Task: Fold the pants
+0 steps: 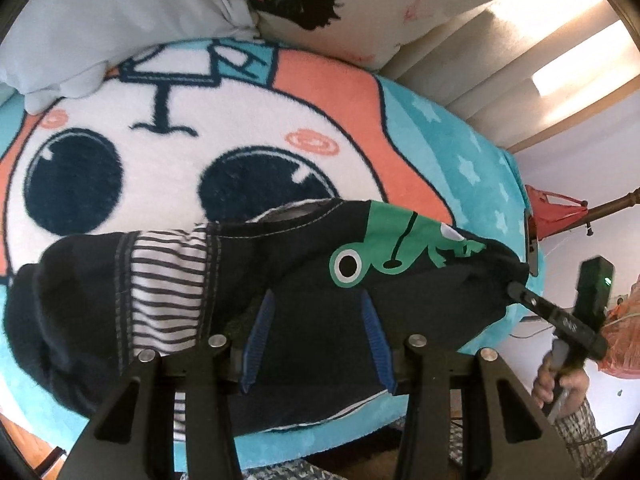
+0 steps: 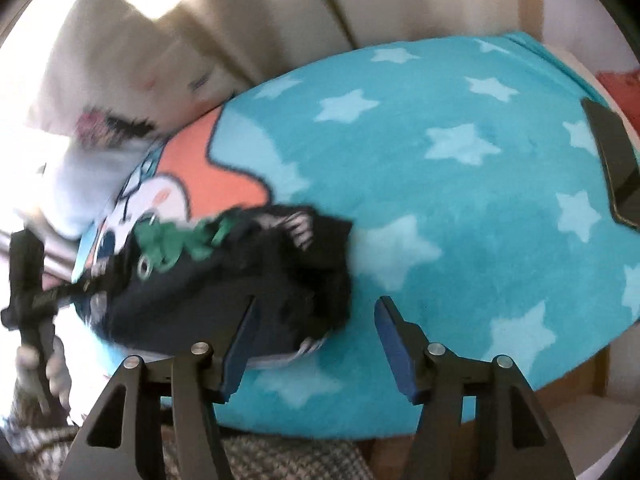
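Item, pants [image 1: 280, 280]: small, soft, limp dark knit lying bunched on the blanket [image 1: 460, 152], spread under your left gripper [image 1: 316, 336] whose parted jaws straddle the cloth without pinching, just left of your empty, wide-open right gripper [image 2: 316, 344]; pinch hems or waistband.

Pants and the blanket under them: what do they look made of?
Pants: soft knit, likely cotton jersey; matte navy, limp folds, contrast stitching, striped lining, flat printed green frog. Blanket: plush fleece, probably synthetic; fuzzy nap blurs the edges of its printed stars and cartoon face. Neither fibre can be confirmed by sight.
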